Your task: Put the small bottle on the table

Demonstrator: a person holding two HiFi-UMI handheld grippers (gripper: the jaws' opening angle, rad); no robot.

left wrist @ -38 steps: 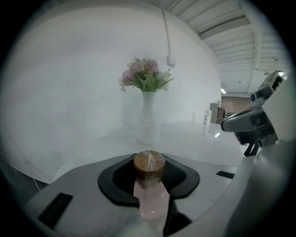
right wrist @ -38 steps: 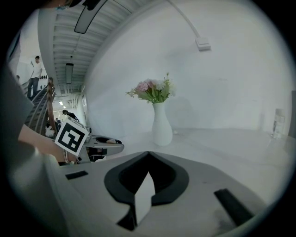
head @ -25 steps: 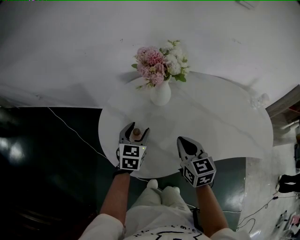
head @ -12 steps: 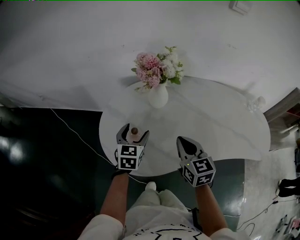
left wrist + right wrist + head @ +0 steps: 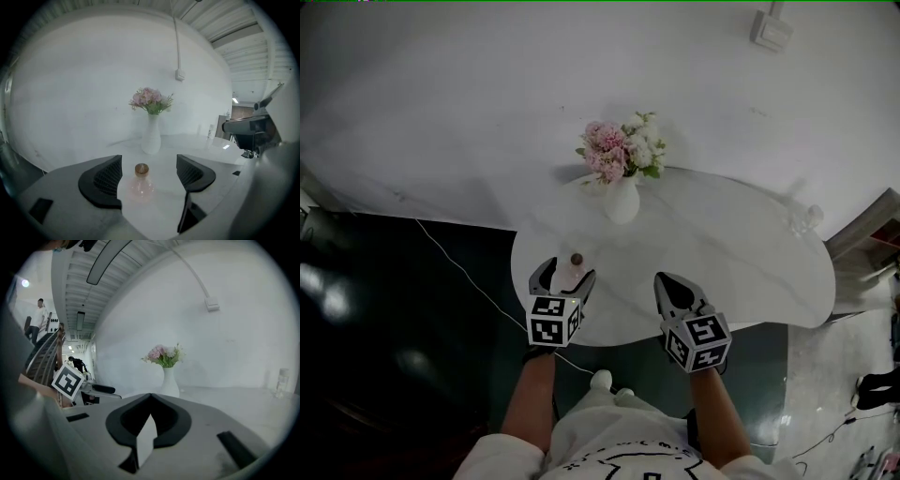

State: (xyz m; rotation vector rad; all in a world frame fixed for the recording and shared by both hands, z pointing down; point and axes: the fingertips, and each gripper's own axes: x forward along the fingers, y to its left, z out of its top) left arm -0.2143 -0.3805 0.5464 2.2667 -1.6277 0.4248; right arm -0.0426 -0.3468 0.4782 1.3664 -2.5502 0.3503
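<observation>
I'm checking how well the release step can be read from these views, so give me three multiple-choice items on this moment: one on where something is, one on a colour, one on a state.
1. Where does the small bottle stand?
A. On a shelf
B. On the table, between the jaws of the left gripper
C. In a box

2. What colour is the bottle's cap?
A. Brown
B. Blue
C. Green

3. How is the right gripper?
A. Open wide
B. Shut on the bottle
C. Shut, with nothing held

Answers:
1. B: the left gripper view shows the bottle upright on the white tabletop, with the open jaws clear of it on both sides.
2. A: the cap shows brown above the clear, pinkish body.
3. C: in the right gripper view the jaw tips meet, with nothing between them.
</observation>
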